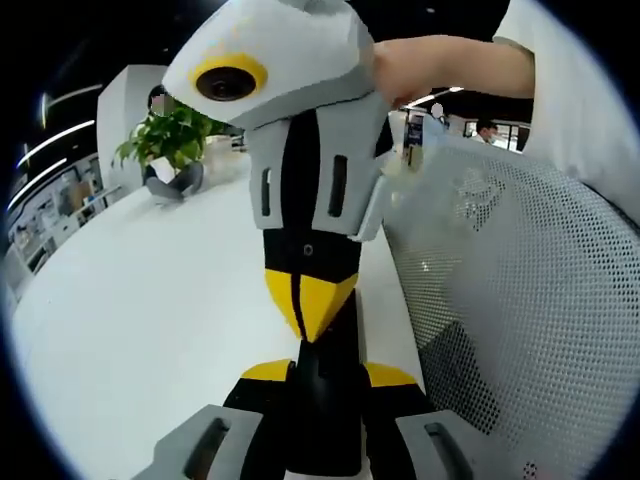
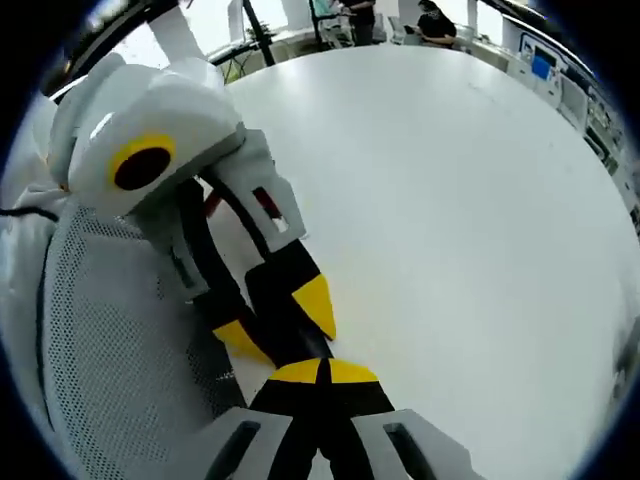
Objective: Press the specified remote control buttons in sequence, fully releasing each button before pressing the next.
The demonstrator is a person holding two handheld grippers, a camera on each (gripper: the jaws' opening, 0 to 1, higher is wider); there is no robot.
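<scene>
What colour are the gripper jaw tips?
Yellow on black, clearest on the right gripper in the left gripper view.

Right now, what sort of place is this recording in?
Probably an open-plan office or lab: a large white table, a mesh chair back, a potted plant, and people at desks beyond.

This looks like an open-plan office. A wide white tabletop runs through it, with a white mesh chair pulled up to its edge and a potted plant standing on it. Past the tabletop, people sit at desks with a lit screen nearby, and light strips cross a dark ceiling.
</scene>
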